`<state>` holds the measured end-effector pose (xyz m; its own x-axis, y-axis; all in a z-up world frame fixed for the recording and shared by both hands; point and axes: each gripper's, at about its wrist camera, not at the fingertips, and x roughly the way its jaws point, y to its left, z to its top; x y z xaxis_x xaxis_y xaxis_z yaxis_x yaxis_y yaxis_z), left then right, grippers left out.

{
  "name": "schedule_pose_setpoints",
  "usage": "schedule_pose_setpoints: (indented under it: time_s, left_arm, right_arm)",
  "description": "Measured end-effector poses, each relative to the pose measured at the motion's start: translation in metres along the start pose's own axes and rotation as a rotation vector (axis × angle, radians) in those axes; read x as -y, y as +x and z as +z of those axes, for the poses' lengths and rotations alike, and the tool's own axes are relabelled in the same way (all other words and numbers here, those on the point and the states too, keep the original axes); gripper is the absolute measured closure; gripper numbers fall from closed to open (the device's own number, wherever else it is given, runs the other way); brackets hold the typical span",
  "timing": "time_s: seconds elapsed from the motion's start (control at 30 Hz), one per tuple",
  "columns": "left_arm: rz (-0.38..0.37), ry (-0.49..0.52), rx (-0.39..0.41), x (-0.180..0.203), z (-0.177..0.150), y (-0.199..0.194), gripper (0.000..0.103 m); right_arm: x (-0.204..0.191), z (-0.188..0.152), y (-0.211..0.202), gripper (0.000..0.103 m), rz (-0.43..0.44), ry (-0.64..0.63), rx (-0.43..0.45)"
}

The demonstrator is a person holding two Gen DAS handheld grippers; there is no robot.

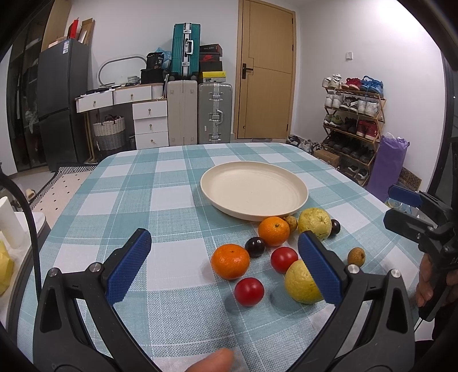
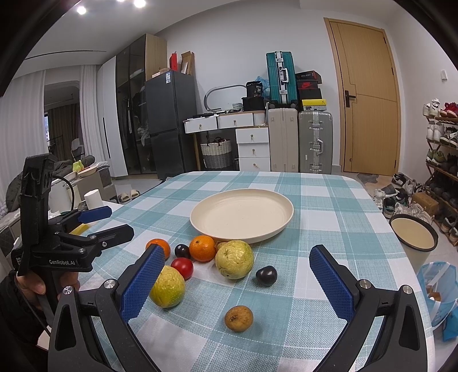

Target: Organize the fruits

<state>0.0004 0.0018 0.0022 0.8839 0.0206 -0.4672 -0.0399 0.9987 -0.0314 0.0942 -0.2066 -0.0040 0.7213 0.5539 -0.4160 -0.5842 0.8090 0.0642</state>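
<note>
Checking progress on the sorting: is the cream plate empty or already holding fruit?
Empty. The cream plate shows only bare surface in both views; every fruit lies on the checked tablecloth in front of it.

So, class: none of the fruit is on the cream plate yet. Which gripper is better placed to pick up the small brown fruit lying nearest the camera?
Right. The right gripper is open with the brown fruit lying between its fingers; the left gripper faces the oranges and tomatoes instead.

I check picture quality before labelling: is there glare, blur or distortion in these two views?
Left wrist view: sharp on the fruit, soft shadows under the near tomato; fisheye bends the door and corners go black. Right wrist view: ceiling lights glare at the top, plate stays clear, walls curve strongly.
</note>
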Motion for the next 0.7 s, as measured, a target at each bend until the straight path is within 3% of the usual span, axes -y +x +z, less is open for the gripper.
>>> schedule_pose_setpoints:
  time_s: [0.47, 0.7]
  left_arm:
    - [0.032, 0.009, -0.055, 0.003, 0.0, 0.012, 0.001]
    - [-0.022, -0.025, -0.113, -0.003, -0.002, 0.022, 0.001]
  right_arm:
    - [0.019, 0.0, 0.006, 0.0, 0.006, 0.072, -0.049]
    - [0.026, -0.007, 0.025, 0.0, 0.037, 0.104, -0.198]
